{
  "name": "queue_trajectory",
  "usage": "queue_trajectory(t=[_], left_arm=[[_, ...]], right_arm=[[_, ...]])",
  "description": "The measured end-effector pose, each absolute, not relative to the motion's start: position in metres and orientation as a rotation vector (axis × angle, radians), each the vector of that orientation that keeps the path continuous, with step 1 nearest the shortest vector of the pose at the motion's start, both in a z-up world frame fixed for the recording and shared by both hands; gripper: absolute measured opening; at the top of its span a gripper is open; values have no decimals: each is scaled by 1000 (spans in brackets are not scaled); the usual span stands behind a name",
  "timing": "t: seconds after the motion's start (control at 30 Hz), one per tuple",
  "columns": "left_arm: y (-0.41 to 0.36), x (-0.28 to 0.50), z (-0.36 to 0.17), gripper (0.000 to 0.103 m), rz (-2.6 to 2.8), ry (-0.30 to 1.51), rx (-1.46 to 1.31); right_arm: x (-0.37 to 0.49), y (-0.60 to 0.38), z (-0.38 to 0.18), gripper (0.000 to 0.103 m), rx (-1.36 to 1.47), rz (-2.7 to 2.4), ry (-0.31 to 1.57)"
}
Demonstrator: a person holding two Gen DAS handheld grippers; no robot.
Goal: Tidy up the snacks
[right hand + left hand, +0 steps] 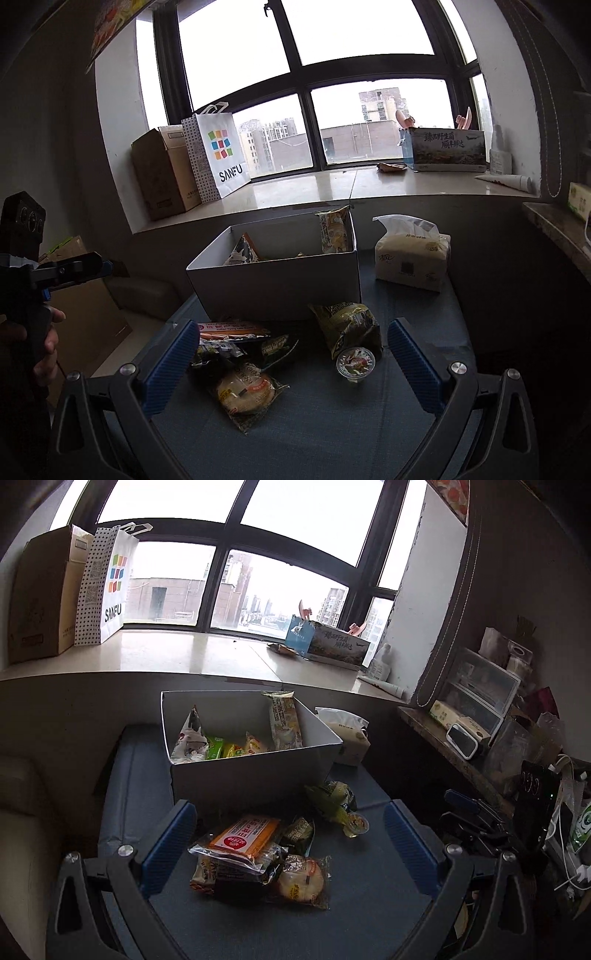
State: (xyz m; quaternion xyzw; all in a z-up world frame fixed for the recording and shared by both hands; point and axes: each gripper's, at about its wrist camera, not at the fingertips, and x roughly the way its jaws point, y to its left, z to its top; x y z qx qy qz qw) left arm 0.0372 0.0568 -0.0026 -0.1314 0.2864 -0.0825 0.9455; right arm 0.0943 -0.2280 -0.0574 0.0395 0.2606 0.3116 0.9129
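Left tool (290,840) spread wide, holding nothing, hovering low over the blue worktop (369,886). Between its fingers, lower centre of frame: a snack pile, with an orange-label packet (245,836) on top, a round cake packet (303,880) at its right, a small dark green packet (300,830) just behind. White box (255,771) at frame centre, behind the pile, already holds several snacks; a tall packet (284,720) leans upright against its back right corner. Green bag (332,799) and small jelly cup (356,825) lie right of the pile, in front of the box. Right tool (291,360) also wide, empty; jelly cup sits just inside its right finger. Tissue pack (413,254) right of the box. Hand (44,343) at left edge of right view grips the left tool's handle.
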Motion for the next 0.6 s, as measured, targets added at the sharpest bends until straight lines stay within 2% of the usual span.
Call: queue_trajectory(t=[0.33,0.6], left_arm=[[60,36,-63,103,-143,720,-303],[54,45,-76,103,-156,772,-235]], right_arm=[[67,-261,-85,103,51,613,586],[63,-256,-99,103,18,623,618]])
